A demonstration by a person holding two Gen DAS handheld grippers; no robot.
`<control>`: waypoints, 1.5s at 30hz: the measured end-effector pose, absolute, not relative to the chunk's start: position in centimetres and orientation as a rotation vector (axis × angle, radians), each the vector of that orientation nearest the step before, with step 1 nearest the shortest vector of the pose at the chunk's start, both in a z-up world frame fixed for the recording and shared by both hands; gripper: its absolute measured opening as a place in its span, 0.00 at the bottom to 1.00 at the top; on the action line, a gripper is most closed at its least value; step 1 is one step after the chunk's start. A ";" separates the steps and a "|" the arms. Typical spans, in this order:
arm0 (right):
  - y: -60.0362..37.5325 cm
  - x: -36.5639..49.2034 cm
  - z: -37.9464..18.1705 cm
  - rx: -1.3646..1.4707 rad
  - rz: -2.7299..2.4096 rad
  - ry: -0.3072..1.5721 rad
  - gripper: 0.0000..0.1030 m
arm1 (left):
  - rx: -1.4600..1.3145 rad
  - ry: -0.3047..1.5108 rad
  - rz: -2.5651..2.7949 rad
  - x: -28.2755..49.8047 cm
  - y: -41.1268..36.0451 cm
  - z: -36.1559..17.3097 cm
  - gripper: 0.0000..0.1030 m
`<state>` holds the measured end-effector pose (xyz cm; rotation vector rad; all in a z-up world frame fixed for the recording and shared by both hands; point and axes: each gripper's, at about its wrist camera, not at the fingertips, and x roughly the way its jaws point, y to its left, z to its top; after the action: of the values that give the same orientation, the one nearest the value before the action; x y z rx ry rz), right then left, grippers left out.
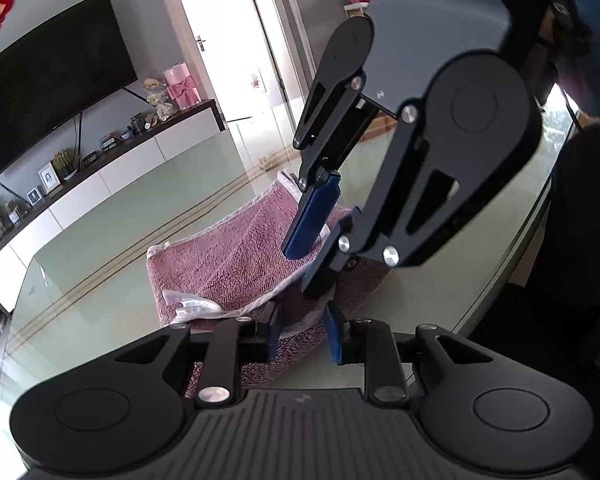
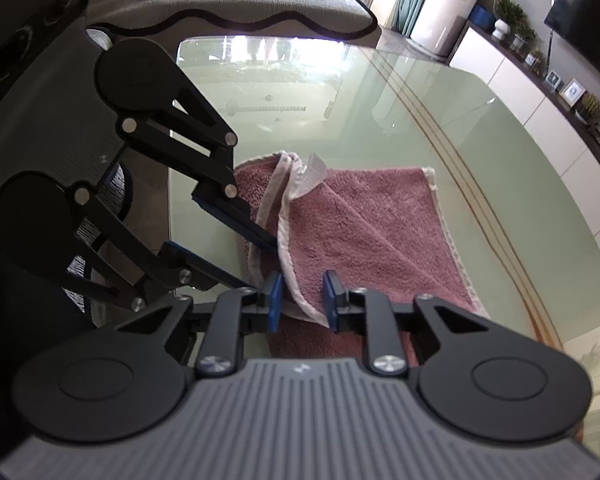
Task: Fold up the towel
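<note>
A pink towel (image 1: 228, 260) with a white hem lies folded over on the glass table (image 1: 120, 248); it also shows in the right wrist view (image 2: 360, 232). My left gripper (image 1: 302, 340) is open, its blue pads astride the towel's near edge. My right gripper (image 2: 302, 300) is open too, its pads either side of the folded white hem. Each gripper shows in the other's view: the right gripper (image 1: 312, 252) reaches down onto the towel from the upper right, the left gripper (image 2: 260, 258) comes in from the left.
A TV (image 1: 48, 80) hangs over a low cabinet (image 1: 112, 160) with frames and small ornaments beyond the table. A grey sofa (image 2: 228, 4) stands past the table's far edge (image 2: 260, 40). The person's dark sleeve (image 1: 580, 240) is at right.
</note>
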<state>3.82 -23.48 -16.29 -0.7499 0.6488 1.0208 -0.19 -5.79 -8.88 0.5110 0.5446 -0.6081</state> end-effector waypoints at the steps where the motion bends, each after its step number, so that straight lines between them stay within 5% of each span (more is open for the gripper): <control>1: -23.5 3.9 -16.3 -0.746 1.027 0.651 0.15 | 0.521 0.544 -0.612 -0.2 -5.9 -8.9 0.32; 16: -22.9 5.9 -17.4 -0.723 1.027 0.717 0.19 | 0.610 0.557 -0.632 0.9 -6.9 -9.6 0.36; 19: -23.1 6.8 -17.3 -0.656 0.988 0.760 0.35 | 0.629 0.551 -0.638 0.8 -7.0 -9.7 0.37; 21: -23.2 7.3 -17.3 -0.644 0.937 0.765 0.71 | 0.645 0.546 -0.641 0.7 -7.1 -9.9 0.39; 23: -23.2 7.7 -17.6 -0.655 0.887 0.769 0.99 | 0.660 0.540 -0.632 0.7 -7.2 -9.9 0.55; 24: -23.2 7.9 -17.8 -0.661 0.865 0.779 1.00 | 0.672 0.535 -0.619 0.6 -7.2 -10.0 0.59; 39: -25.7 5.1 -15.3 -0.590 0.946 0.661 0.93 | 0.670 0.538 -0.667 0.7 -6.7 -10.0 0.62; 43: -26.3 3.9 -14.5 -0.636 0.989 0.605 0.66 | 0.669 0.529 -0.671 0.9 -6.7 -10.2 0.62; 45: -25.8 3.9 -14.6 -0.653 0.994 0.614 0.38 | 0.664 0.530 -0.673 1.1 -6.8 -10.3 0.62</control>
<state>3.89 -25.77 -14.57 -0.6530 0.6137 0.9939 1.12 -6.75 -10.25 0.6643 0.5304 -0.6725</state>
